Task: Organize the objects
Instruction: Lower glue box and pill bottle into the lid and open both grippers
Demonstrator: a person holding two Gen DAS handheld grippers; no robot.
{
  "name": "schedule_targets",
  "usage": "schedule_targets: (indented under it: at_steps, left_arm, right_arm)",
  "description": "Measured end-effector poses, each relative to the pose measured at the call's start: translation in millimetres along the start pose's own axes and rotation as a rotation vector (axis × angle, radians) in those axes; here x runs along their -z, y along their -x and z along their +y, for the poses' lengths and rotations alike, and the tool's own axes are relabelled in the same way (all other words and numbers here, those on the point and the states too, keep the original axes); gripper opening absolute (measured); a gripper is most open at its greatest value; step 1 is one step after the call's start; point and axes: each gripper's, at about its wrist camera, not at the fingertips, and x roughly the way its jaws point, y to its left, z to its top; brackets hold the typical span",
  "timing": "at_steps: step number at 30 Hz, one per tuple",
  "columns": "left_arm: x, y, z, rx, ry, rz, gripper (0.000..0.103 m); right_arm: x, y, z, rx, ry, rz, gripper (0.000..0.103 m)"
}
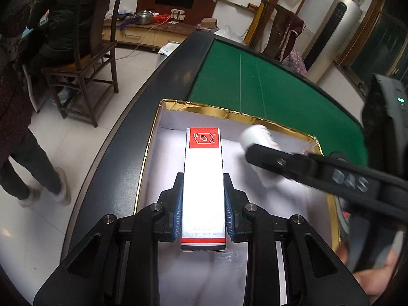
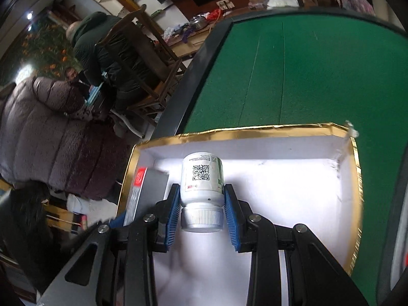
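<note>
1. Left wrist view: the left gripper (image 1: 203, 205) is clamped on a long white carton (image 1: 203, 178) with a red emblem panel at its far end, both blue pads pressed flat against the carton's long sides. The small print near its close end is washed out by glare and only partly readable.
2. Below and ahead of that gripper lies the open gold-rimmed box (image 1: 229, 113), white inside; the carton hangs over the box's left half. The box's near edge is hidden behind the gripper body.
3. To the right of the left gripper, the right gripper (image 1: 257, 150) comes in blurred, holding a white bottle (image 1: 255, 134); the bottle's lower part is covered by that gripper's finger. A hand (image 1: 377, 278) at the lower right is cut off by the frame.
4. Right wrist view: the right gripper (image 2: 202, 205) is closed on the white bottle (image 2: 202, 178), its pads squeezing the body just above the ribbed silver cap, QR label facing up.
5. The bottle is over the box's (image 2: 255, 130) white floor; whether it touches cannot be told.
6. Left of this gripper, the carton (image 2: 142, 191) shows only as a shadowed side and red corner.
</note>
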Motion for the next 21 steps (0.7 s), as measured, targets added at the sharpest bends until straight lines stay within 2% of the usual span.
schedule_targets:
  at_steps: [6,21]
  left_arm:
    - [-1.8,-5.2,1.8,-0.043,-0.006,-0.021,0.027]
    - [0.0,-10.0,1.4,-0.063,-0.032,-0.053,0.027]
  right_arm:
    - [-8.0,-14.0,2.9,-0.017,-0.014,0.004,0.034]
    - [-13.6,-19.0,16.0,-0.006,0.005,0.015,0.034]
